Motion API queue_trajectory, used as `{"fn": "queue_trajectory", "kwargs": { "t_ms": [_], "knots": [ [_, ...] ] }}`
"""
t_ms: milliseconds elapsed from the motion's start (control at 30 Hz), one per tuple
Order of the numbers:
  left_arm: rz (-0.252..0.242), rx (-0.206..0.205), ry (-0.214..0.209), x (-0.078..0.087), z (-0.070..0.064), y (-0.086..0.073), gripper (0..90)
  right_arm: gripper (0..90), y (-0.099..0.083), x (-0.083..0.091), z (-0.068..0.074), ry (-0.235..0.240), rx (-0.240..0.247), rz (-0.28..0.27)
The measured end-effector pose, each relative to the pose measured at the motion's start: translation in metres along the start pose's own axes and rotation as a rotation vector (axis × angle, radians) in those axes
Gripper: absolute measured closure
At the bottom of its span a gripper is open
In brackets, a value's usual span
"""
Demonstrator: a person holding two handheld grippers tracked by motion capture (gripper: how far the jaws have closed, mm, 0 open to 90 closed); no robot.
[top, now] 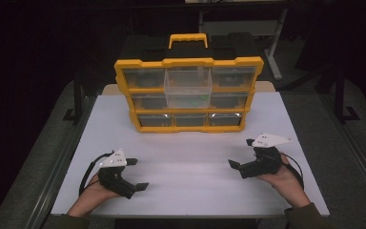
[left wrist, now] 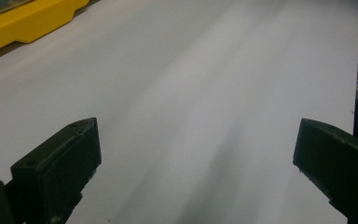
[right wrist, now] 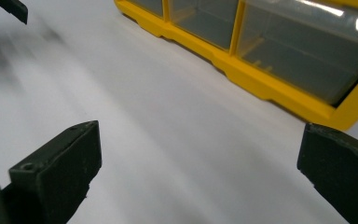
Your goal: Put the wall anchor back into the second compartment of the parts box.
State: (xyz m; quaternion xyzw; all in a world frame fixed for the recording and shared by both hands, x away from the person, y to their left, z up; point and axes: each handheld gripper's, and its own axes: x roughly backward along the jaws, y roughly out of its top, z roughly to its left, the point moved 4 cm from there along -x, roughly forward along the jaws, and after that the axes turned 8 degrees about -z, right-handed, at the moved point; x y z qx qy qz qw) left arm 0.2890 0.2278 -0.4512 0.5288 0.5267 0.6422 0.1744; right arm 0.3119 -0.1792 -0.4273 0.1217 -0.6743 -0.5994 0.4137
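High view: a yellow drawer cabinet is seen at the far middle of the white surface, its middle top drawer apparently pulled out, with the left hand-held gripper and right hand-held gripper held near the front, both spread wide and empty. Left gripper view: wide jaws are shown over bare surface, a cabinet corner at upper left. Right gripper view: wide jaws are aimed past the cabinet's bottom drawers.

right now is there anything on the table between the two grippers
No. In the high view, only bare white table lies between the left gripper and right gripper.
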Motion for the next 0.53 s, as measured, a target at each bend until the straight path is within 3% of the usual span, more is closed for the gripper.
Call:
{"fn": "queue_trajectory", "kwargs": {
  "t_ms": [200, 533],
  "knots": [
    [0.002, -0.005, -0.001, 0.000, 0.000, 0.000, 0.7, 0.0, -0.020, 0.006, 0.000, -0.013, -0.035, 0.000],
    [0.006, -0.008, 0.000, 0.000, 0.000, 0.000, 0.7, 0.0, -0.035, 0.003, 0.005, -0.014, -0.023, 0.042]
  ]
}}
